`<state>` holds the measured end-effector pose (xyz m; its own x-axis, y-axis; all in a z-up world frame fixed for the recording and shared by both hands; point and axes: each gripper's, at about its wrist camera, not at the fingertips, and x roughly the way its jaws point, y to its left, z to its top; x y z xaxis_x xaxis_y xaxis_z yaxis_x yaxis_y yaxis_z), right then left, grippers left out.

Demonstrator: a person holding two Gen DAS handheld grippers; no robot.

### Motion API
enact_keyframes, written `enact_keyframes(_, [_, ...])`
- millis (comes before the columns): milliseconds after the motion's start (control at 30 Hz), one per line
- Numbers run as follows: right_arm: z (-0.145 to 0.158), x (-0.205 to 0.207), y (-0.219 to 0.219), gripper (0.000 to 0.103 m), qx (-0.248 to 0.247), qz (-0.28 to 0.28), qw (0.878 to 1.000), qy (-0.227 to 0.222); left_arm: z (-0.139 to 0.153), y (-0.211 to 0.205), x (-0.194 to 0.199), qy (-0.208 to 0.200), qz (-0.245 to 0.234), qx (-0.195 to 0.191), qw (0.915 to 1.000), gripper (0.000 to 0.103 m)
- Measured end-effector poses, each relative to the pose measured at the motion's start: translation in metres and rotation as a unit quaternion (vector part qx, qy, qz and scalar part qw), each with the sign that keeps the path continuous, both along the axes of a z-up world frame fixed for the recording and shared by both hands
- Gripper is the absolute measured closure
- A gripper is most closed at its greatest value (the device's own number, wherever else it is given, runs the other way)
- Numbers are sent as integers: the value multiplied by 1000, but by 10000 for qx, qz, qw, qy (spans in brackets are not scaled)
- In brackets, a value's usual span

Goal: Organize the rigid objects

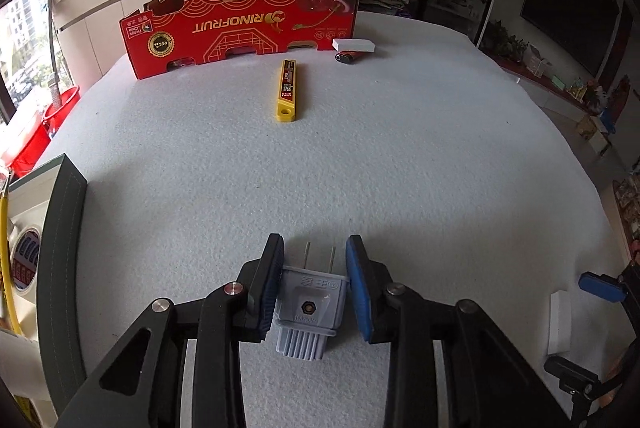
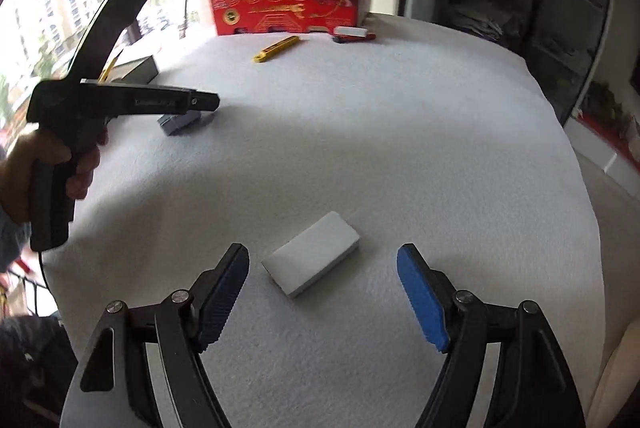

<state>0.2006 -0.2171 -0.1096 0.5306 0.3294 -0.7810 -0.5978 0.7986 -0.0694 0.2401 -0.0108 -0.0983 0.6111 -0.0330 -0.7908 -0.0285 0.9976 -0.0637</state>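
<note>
Across the table, the far red cardboard box (image 1: 240,32) carries "RINOFRUIT" in gold, printed upside down from here, with a round gold "PEC" seal to its left. The grey plug (image 1: 308,308) nearby has moulded characters too small to read, and the yellow cutter's (image 1: 287,90) label is illegible.

Daylight glares through blown-out windows (image 2: 36,8); fisheye edges bend and darken.

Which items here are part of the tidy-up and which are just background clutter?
In play:
- grey plug, clamped in the left gripper
- white block, between the open pads of the right gripper
- yellow cutter
- second white block
- dark red cylinder
- red carton, likely the bin

Just around:
- red buckets
- grey-edged box
</note>
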Motion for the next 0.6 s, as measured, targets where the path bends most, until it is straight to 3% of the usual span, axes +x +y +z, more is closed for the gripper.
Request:
enact_keyframes(100, [-3,9,7,25,-191,492,9986,-15,-1,-4,1,1,9,162,9999,68])
enact_keyframes(200, [-4,20,11,26,-177,643,9977,123,-2,-5,0,-37,34,230,9997,68])
enact_keyframes(233, [-5,21,12,32,-121,657,9976,200,-2,-5,1,-26,50,214,9998,68])
enact_keyframes(267, [-4,21,13,49,23,684,9970,360,-1,-4,1,-3,63,203,9998,68])
enact_keyframes(367, [-1,13,22,69,-49,534,9979,356,0,-6,-3,74,103,190,9997,68])
enact_keyframes(467, [0,5,27,73,-139,212,9990,363,0,-9,-15,125,130,164,9997,68])
enact_keyframes(600, [3,-2,14,72,295,-487,9951,814,0,-14,-39,116,169,113,9997,68])
